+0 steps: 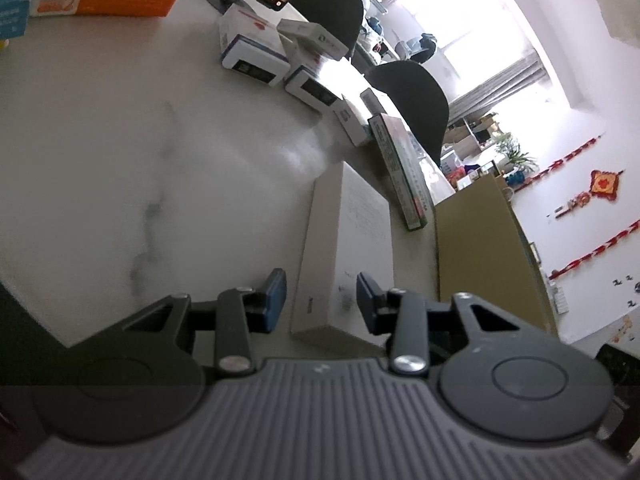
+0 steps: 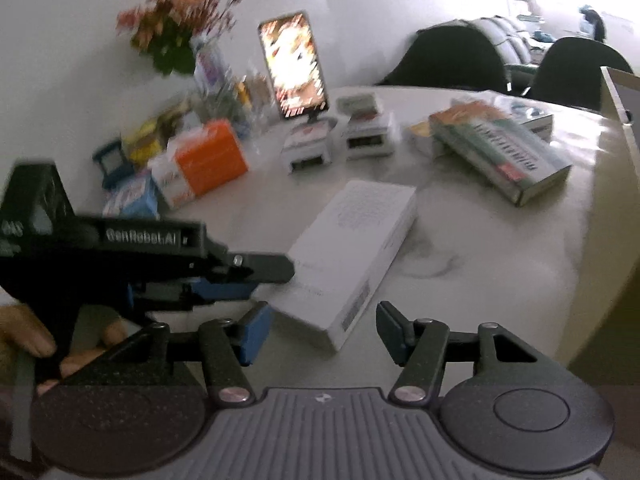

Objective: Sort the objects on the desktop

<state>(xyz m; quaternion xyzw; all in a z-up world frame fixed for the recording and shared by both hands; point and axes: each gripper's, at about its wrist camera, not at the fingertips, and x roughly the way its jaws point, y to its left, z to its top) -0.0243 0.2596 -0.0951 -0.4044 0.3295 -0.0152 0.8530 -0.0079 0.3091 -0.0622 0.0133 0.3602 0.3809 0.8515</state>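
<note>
My left gripper (image 1: 321,300) is spread wide and empty, its blue pads either side of the near end of the long flat white cardboard box (image 1: 352,248), not touching it. The box lies flat on the pale marbled tabletop (image 1: 120,160). My right gripper (image 2: 325,334) also gapes open, holding nothing, just short of that box's near corner.
</note>
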